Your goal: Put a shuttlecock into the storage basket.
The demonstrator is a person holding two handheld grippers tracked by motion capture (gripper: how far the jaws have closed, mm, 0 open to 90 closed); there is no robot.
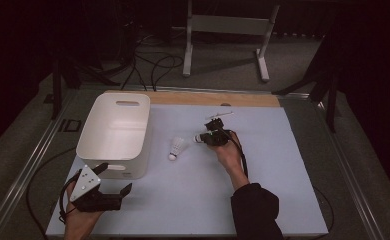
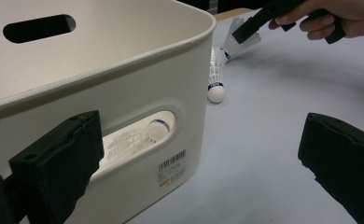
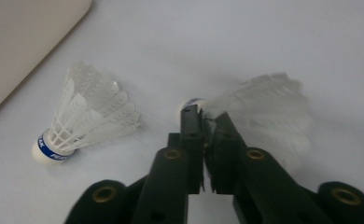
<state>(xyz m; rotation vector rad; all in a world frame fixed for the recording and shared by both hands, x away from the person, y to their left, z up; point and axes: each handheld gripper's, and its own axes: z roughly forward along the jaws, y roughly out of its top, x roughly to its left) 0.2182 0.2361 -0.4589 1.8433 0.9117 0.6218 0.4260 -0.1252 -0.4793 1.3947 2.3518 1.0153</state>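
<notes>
Shuttlecock [image 3: 259, 112] sits pinched between the right gripper [image 3: 207, 122] fingers, above the table [image 3: 264, 37].

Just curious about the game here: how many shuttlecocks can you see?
3. One shuttlecock is clamped in the right gripper, one lies on the table beside the white bin, and one shows inside through the bin's handle slot. More may be hidden inside.

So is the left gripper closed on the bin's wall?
No: the left gripper stands wide open beside the white bin, its fingers touching nothing.
</notes>
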